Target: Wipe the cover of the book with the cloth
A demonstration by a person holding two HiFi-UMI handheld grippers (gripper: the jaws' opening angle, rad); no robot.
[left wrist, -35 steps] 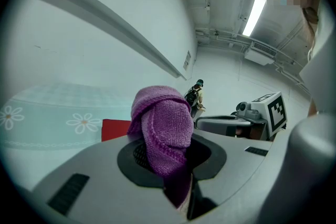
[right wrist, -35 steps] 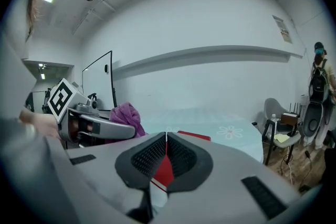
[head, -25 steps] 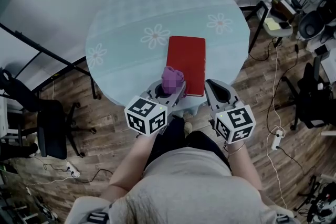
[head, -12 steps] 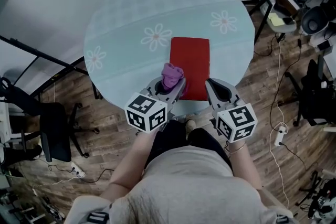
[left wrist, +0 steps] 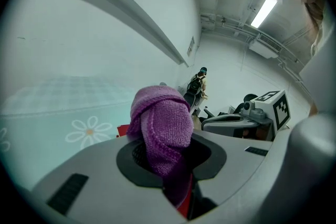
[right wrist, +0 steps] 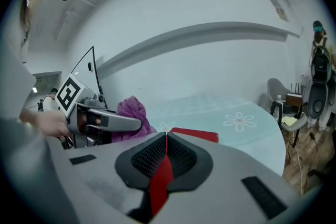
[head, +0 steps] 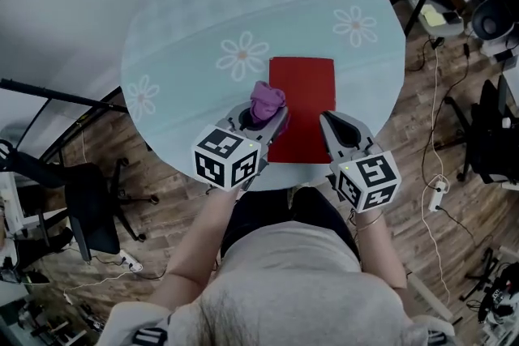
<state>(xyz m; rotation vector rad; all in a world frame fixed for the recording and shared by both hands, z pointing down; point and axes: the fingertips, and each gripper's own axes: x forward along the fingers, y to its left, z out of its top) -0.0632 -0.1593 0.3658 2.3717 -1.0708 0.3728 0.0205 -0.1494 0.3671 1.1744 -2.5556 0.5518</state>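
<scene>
Book (head: 302,105) flat nr table's (head: 203,12) near edge. Cloth (head: 266,100) bunched at its left edge, clamped in my L gripper (head: 263,119); R gripper (head: 328,119) closed, empty, near-right corner. Approach step, I reckon; next needs cloth lowered onto cover.

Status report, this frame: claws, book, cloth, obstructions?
Left claw shut on purple cloth, at red book near-left edge. Right claw shut, empty. Book flat on table, nothing blocking.
</scene>
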